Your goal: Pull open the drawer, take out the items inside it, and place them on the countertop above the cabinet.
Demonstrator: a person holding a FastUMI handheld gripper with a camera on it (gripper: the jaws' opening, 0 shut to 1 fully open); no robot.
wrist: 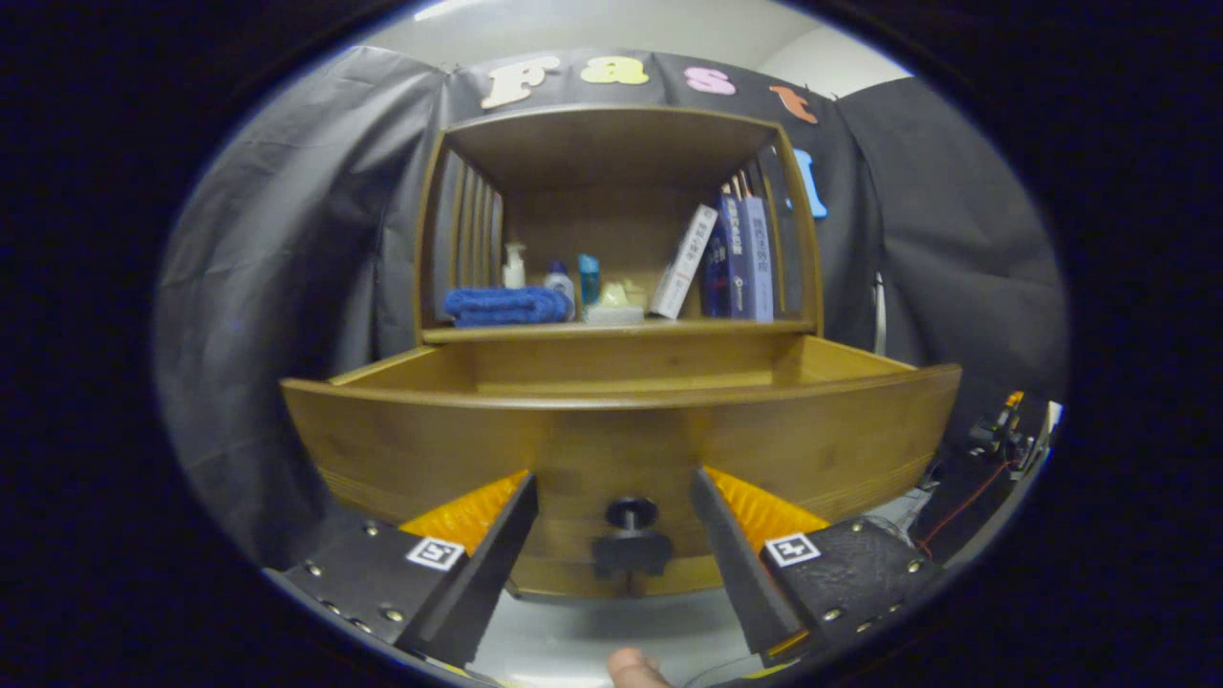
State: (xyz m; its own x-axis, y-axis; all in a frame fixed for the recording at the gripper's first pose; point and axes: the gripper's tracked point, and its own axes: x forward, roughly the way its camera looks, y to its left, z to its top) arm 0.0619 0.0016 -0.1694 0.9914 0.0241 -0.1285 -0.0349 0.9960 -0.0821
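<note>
Drawer (621, 435): pulled out, knob (631, 516) at 12 o'clock, just ahead.
Gripper (616, 521): spread wide, holding nothing.

1. Light comes from above, where a bright strip glows on the ceiling (459, 10) over the cabinet (616, 220).
2. The inside of the cabinet is dim, and its top part is in shadow.
3. The drawer (611, 435) front below the cabinet is well lit and looks warm.
4. Its straight front looks bent like a bow because the lens curves things.
5. The books (740, 258) inside the cabinet look a bit soft, maybe from blur.
6. The gripper (613, 554) fingers spread wide below the drawer look sharp.
</note>
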